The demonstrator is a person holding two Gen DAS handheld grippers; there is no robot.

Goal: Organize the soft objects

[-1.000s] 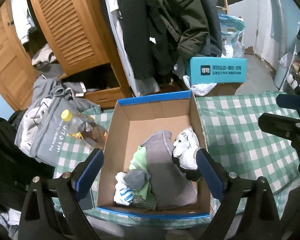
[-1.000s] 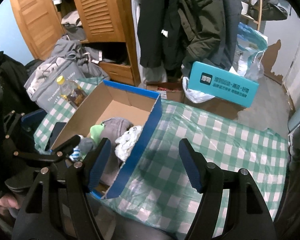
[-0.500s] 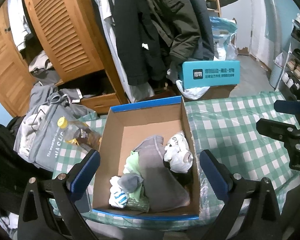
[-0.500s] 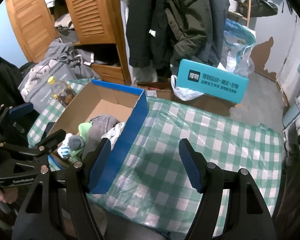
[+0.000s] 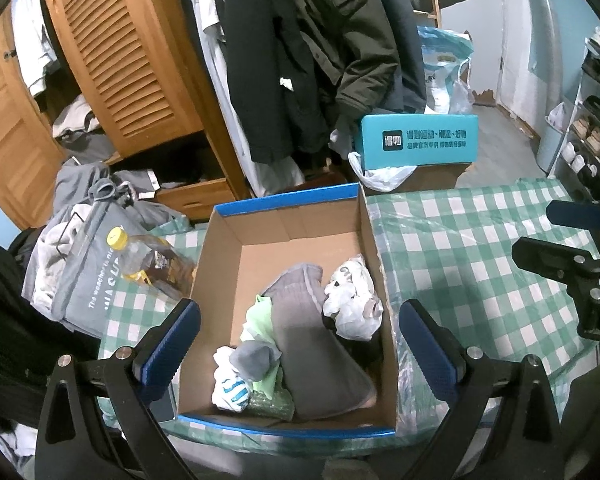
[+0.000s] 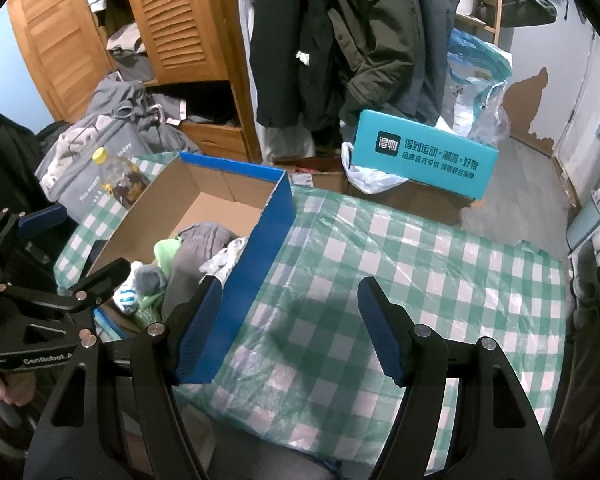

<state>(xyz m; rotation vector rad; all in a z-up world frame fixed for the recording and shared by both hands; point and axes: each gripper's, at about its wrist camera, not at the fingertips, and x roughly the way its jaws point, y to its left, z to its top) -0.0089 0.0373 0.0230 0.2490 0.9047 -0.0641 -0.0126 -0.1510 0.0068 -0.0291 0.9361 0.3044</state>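
Left gripper (image 5: pixel 300 344) wide, empty, above open blue-rimmed cardboard box (image 5: pixel 370 240). Box holds soft items: long grey cloth (image 5: pixel 312 344), crumpled white fabric (image 5: pixel 352 308), pale green piece (image 5: pixel 260 320). Right gripper (image 6: pixel 290 320) wide, empty, over green-checked tablecloth (image 6: pixel 380 256).

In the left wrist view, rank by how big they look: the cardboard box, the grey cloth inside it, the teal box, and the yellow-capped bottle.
1. cardboard box
2. grey cloth
3. teal box, though it sits farther away
4. bottle
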